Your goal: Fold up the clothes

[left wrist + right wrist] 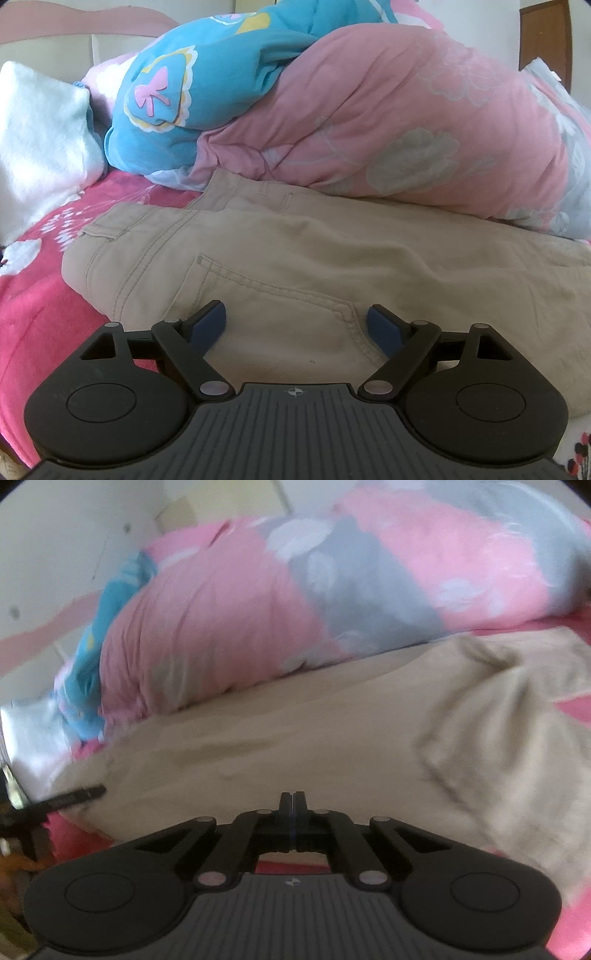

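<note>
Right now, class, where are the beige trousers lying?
The beige trousers lie spread on the pink bedsheet, filling the middle of both wrist views, directly in front of the pink quilt.

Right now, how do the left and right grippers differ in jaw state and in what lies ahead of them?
The left gripper has its jaws wide apart, blue pads showing; the right gripper has its jaws shut together with nothing visible between them. The left gripper sits over the back pocket of the beige trousers; the right faces plain trouser cloth. The left view is sharp, the right blurred. Both point at the trousers.
</note>
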{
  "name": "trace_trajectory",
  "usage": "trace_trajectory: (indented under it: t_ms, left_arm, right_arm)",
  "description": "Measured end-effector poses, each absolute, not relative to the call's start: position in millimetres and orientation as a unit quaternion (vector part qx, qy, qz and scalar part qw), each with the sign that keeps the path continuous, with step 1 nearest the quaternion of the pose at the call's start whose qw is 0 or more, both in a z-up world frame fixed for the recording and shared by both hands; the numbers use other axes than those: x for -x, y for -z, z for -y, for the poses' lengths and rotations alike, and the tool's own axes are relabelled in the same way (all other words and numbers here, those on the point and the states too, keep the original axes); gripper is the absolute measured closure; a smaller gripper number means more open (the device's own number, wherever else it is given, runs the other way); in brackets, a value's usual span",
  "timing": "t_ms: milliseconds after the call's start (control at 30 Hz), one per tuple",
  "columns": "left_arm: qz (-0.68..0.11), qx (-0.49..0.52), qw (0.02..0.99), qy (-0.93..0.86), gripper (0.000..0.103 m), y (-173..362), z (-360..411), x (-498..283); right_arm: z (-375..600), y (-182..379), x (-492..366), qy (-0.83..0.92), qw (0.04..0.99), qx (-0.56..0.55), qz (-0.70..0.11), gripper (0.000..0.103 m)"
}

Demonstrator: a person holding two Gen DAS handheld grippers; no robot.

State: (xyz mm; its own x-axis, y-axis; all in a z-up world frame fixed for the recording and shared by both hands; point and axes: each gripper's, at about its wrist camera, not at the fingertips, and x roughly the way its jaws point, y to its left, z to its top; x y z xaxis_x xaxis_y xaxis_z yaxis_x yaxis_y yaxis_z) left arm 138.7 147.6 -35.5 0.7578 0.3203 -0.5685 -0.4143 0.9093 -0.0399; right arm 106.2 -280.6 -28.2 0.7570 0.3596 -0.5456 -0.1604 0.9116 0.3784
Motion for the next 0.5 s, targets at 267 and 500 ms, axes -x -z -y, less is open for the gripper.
trace_trajectory:
  t_ms: [267, 500]
  left_arm:
    - [-0.289, 0.078, 0.933, -0.202, 0.017, 37, -146, -140]
    - [-0.289, 0.094, 0.931, -0.201, 0.017, 35, -148, -137]
  right_arm:
    - [347, 14, -45, -0.081, 0.922, -0.211, -0.313, 0.102]
    - [288, 24, -88, -0.121, 0.929, -0.165, -0.307, 0.062]
